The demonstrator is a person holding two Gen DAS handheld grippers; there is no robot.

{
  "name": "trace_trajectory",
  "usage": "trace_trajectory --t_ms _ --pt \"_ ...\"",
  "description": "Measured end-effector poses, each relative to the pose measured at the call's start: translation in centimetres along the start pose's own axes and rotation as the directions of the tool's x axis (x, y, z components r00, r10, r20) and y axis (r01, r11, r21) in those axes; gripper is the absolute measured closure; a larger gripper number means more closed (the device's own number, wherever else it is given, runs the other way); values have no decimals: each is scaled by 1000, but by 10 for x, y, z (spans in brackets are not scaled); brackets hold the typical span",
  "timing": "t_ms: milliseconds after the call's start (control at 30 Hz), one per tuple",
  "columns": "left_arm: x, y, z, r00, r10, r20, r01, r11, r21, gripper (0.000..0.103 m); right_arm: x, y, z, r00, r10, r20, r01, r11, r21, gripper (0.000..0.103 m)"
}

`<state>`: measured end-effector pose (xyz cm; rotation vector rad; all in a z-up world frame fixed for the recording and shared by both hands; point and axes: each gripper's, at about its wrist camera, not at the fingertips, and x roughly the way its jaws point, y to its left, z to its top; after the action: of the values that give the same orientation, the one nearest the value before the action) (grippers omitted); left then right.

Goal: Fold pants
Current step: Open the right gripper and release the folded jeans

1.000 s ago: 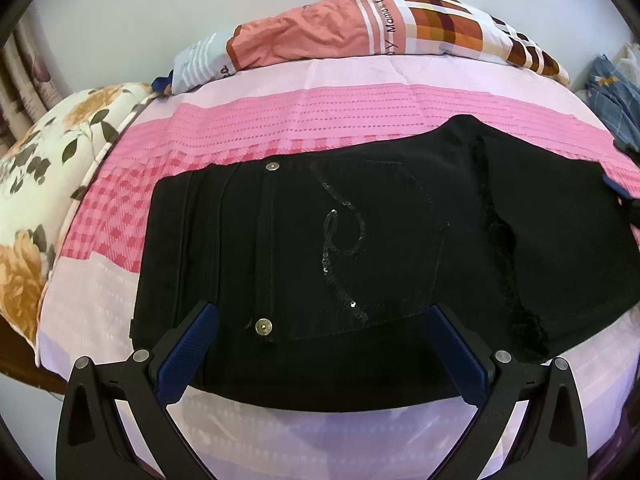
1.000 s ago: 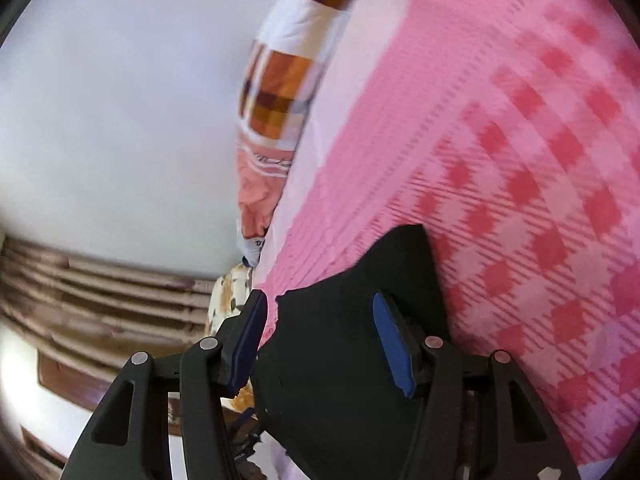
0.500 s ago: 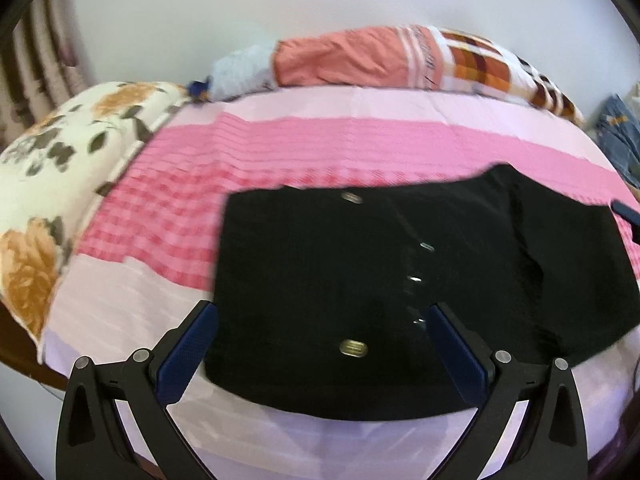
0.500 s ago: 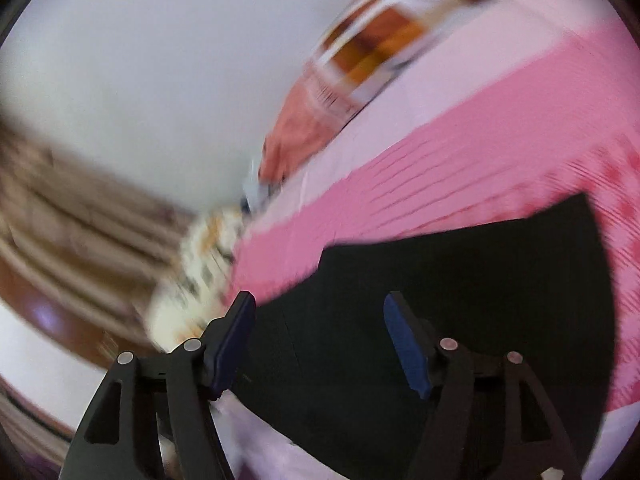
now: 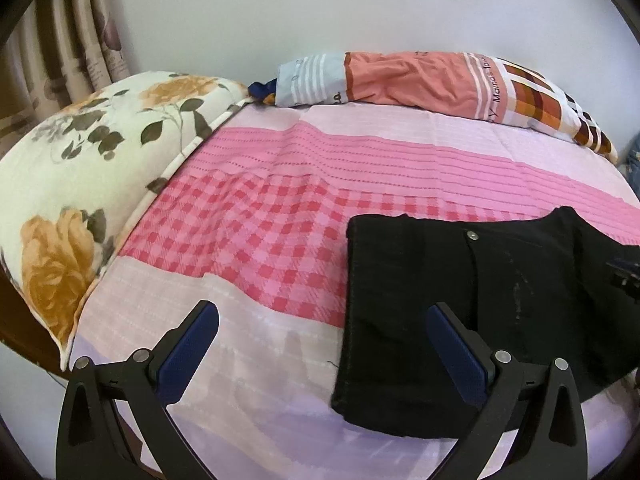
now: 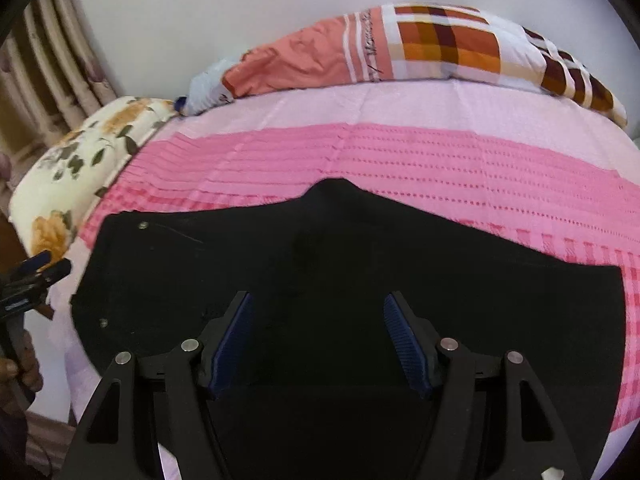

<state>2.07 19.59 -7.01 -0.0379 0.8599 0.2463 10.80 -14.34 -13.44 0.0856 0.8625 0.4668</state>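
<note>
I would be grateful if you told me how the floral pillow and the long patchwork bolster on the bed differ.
The cream floral pillow bears orange roses with dark leaves; the long patchwork bolster shows coral, striped and checked panels. The floral pillow is broad and plump at the bed's left side; the bolster is narrow and stretches along the far edge by the wall. Both rest on the pink bedspread, apart from the black pants.

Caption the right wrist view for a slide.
Open right gripper hovers above black pants spread on a pink bedspread, pillows behind.
</note>
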Motion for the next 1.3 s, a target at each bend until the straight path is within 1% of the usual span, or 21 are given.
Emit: trace_trajectory --t_ms 100,200,233,367,400,500,767,1000,1067,1167,1300 --pt "6 4 1 1000 -7 -9 7 1000 9 0 12 1 2 999 -22 -27 22 1000 16 33" --pt "10 3 2 1000 -17 -13 18 1000 23 0 13 6 -1 999 -31 -25 31 1000 -2 22" --pt "12 3 2 999 -28 -18 29 999 32 0 14 7 -2 999 -34 -27 34 999 -10 21" --pt "23 0 4 992 -113 -53 116 991 66 0 16 16 -6 997 -68 -23 67 996 -54 15" --pt "25 -1 3 991 -123 -57 127 989 75 0 17 19 -7 997 -78 -22 76 995 -68 13" --pt "28 -4 2 991 -123 -60 128 987 95 0 18 22 -8 996 -89 -25 87 992 -88 10" --pt "39 -2 3 993 -102 -61 108 987 117 0 20 23 -8 996 -84 -31 81 992 -100 5" --pt "47 0 3 989 -129 -74 137 984 115 0 22 25 -8 995 -88 -35 84 990 -113 1" --pt "49 0 3 986 -148 -81 157 981 112 0 22 26 -8 995 -89 -36 84 990 -115 0" --pt "55 -1 3 976 -189 -108 201 973 115 0 23 26 -8 995 -94 -37 89 989 -119 0" --pt "58 -1 2 975 -192 -113 206 971 124 0 24 28 -8 994 -102 -39 97 987 -125 0"
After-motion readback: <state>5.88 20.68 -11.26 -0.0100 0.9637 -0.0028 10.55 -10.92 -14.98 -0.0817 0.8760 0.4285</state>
